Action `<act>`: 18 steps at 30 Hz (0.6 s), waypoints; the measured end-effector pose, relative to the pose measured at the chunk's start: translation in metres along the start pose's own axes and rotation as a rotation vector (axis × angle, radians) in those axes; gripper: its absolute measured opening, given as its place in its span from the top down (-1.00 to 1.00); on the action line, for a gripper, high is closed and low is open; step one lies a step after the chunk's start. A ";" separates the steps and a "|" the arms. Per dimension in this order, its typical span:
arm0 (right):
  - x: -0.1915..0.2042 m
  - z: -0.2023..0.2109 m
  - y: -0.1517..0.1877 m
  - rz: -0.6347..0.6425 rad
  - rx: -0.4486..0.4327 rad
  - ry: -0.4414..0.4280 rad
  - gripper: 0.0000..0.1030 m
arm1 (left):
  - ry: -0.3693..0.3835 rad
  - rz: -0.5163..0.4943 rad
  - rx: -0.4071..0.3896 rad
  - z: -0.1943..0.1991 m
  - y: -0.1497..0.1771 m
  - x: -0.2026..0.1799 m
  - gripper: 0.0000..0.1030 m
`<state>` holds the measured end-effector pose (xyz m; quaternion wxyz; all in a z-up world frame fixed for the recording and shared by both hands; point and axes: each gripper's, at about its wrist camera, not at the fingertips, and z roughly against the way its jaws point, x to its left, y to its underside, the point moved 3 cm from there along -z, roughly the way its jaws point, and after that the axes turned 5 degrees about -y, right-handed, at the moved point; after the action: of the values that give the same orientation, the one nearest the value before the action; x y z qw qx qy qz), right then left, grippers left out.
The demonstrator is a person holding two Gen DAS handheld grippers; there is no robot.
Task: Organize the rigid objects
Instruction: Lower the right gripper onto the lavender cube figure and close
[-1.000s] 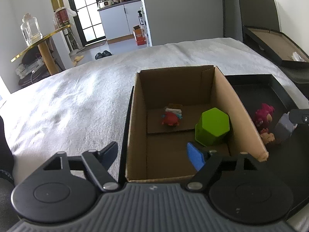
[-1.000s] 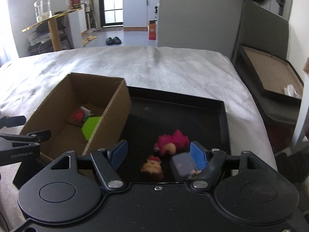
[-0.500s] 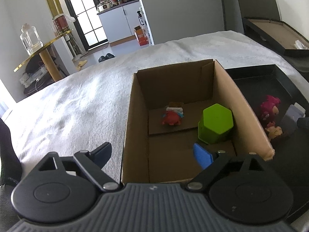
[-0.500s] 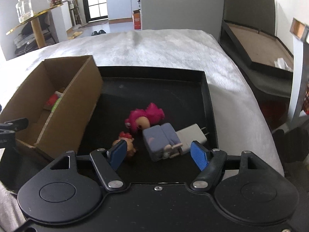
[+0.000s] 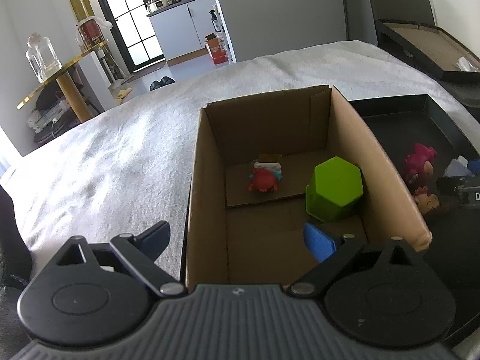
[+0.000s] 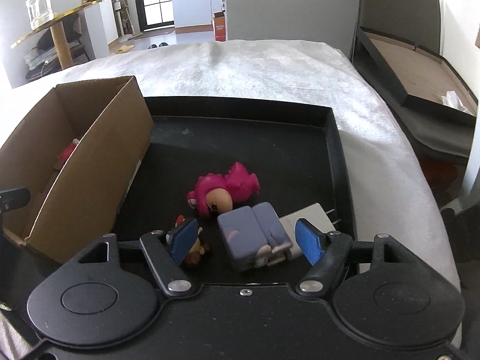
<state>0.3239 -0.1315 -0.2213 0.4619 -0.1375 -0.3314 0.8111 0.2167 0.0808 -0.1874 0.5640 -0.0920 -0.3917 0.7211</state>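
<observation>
My left gripper [image 5: 235,234] hovers over the near end of the cardboard box [image 5: 207,180], jaws opening and holding nothing. Its left finger is outside the box wall, its right finger inside. In the box lie a green hexagonal cup [image 5: 334,192] and a red figure [image 5: 264,178]. My right gripper [image 6: 245,229] is low over the black tray [image 6: 240,105], jaws closing. A blue-grey block [image 6: 249,237] sits between its fingers, and the pads are clear of it. A pink figure [image 6: 228,189], a small red-haired figure [image 6: 195,252] and a white charger [image 6: 312,211] lie close by.
The box [image 6: 99,156] stands against the tray's left side on a white bedcover [image 6: 270,69]. A second flat tray [image 6: 420,69] leans to the right of the bed. A gold-edged side table [image 5: 60,72] with a glass jar stands far left.
My left jaws have spread wider over the box. My right gripper has sunk toward the tray, so the blue-grey block now lies between its fingers.
</observation>
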 end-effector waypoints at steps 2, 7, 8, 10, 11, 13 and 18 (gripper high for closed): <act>0.000 -0.002 0.000 0.008 -0.001 0.003 -0.32 | 0.005 -0.001 -0.001 0.001 0.000 -0.001 -0.84; -0.001 -0.002 0.001 0.014 0.000 0.003 0.12 | 0.012 0.005 0.002 0.002 0.000 -0.001 -0.84; -0.001 -0.002 0.000 0.018 0.001 0.002 0.13 | 0.014 0.007 0.002 0.002 0.000 0.000 -0.84; 0.000 -0.001 0.001 0.024 0.006 0.004 0.13 | 0.012 0.008 0.002 0.003 0.000 0.000 -0.84; -0.001 0.000 0.001 0.021 0.008 0.007 0.13 | 0.013 0.008 0.002 0.003 0.000 0.000 -0.84; -0.001 0.003 0.002 0.017 0.007 0.012 0.14 | 0.015 0.009 0.000 0.004 0.000 0.001 -0.84; 0.004 0.014 -0.003 0.028 -0.018 0.017 0.14 | 0.027 0.013 0.000 0.007 -0.001 0.003 -0.84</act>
<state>0.3160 -0.1325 -0.2083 0.4520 -0.1530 -0.3328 0.8134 0.2123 0.0799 -0.1813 0.5644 -0.1043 -0.3833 0.7237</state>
